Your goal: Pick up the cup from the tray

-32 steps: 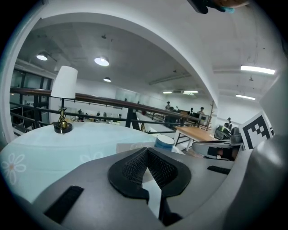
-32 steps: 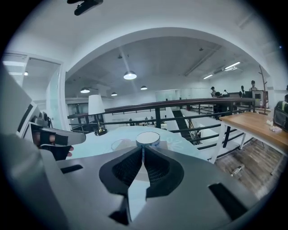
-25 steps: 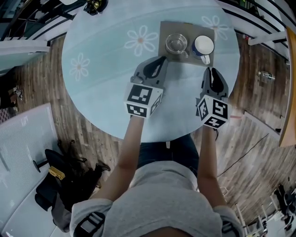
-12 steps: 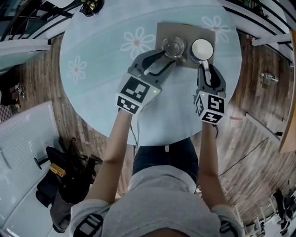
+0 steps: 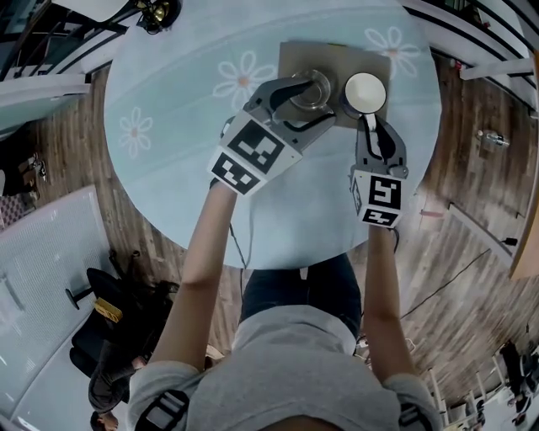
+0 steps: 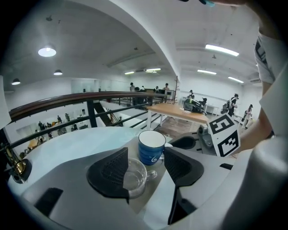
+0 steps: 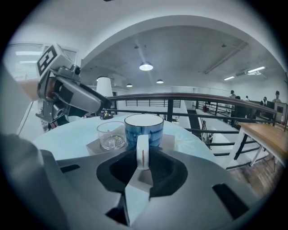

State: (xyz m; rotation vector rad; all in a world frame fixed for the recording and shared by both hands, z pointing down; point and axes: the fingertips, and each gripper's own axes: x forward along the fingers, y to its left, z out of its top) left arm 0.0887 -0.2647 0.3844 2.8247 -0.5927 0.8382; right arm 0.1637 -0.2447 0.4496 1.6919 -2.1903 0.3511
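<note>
A grey square tray at the table's far side bears a clear glass cup and a blue mug with a white inside. My left gripper is open and its jaws have just been opening. The glass cup stands between them, close against the left pad and apart from the right one. My right gripper has just been closing, and it is shut on the mug's white handle. The mug stands upright on the tray just beyond the jaws.
The tray lies on a round pale blue table printed with white flowers. A small dark ornament sits at the table's far edge. Railings run behind the table, and a black bag lies on the wooden floor at the left.
Both grippers moved forward onto the tray. The left jaws, shut before, opened and came round the glass cup. The right jaws opened, then closed on the mug's handle.
</note>
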